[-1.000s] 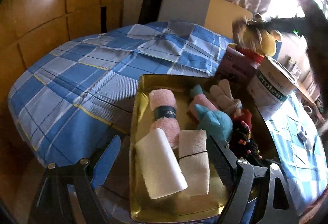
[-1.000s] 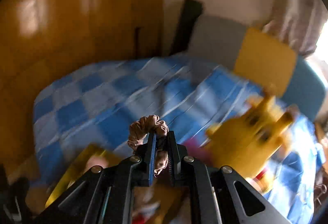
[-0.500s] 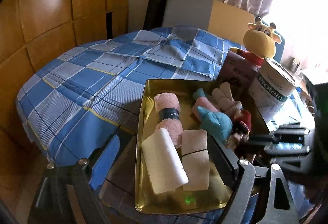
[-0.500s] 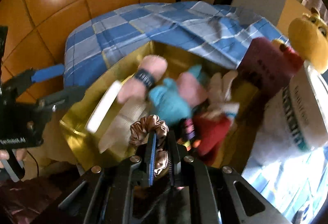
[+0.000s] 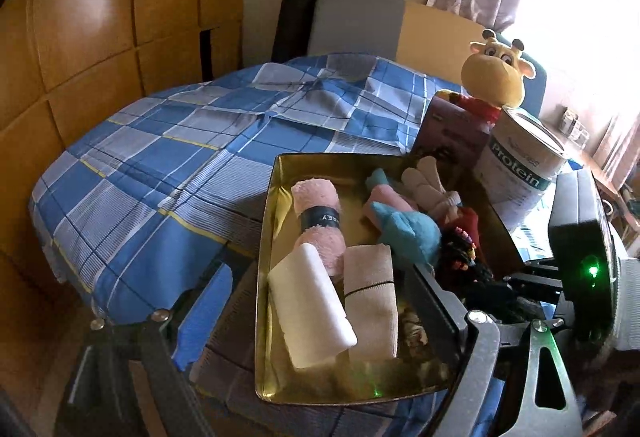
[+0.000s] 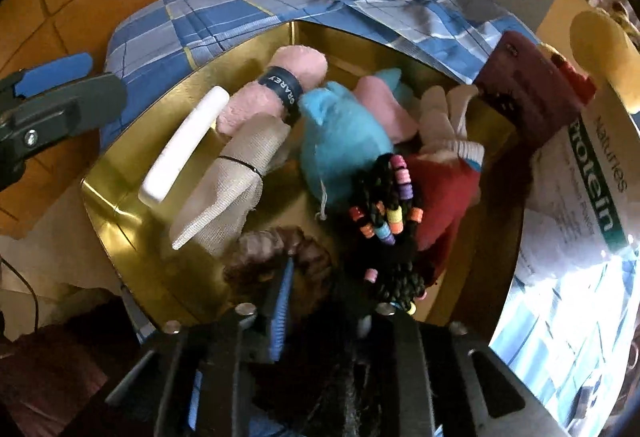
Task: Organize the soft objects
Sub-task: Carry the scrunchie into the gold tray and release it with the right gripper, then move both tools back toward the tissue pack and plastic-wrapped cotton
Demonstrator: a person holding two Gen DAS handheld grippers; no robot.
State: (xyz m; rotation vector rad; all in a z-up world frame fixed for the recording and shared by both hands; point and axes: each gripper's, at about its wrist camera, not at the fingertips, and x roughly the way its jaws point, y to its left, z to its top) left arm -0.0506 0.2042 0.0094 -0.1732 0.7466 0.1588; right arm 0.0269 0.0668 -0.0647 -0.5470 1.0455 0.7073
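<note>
Checked cloth (image 5: 168, 157) spread at ten o'clock, gold tray (image 5: 262, 317) upon it holding rolled towels, plush toys, left gripper (image 5: 316, 313) gaping empty over tray's near edge, right gripper (image 6: 320, 277) jaws just parted, brown scrunchie (image 6: 272, 245) lay loose between them at tray's six o'clock

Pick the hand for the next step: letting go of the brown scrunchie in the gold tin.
Right. The right gripper is already down inside the gold tin, its jaws just opening around the brown scrunchie. The left gripper hangs open and empty at the tin's near edge.
</note>
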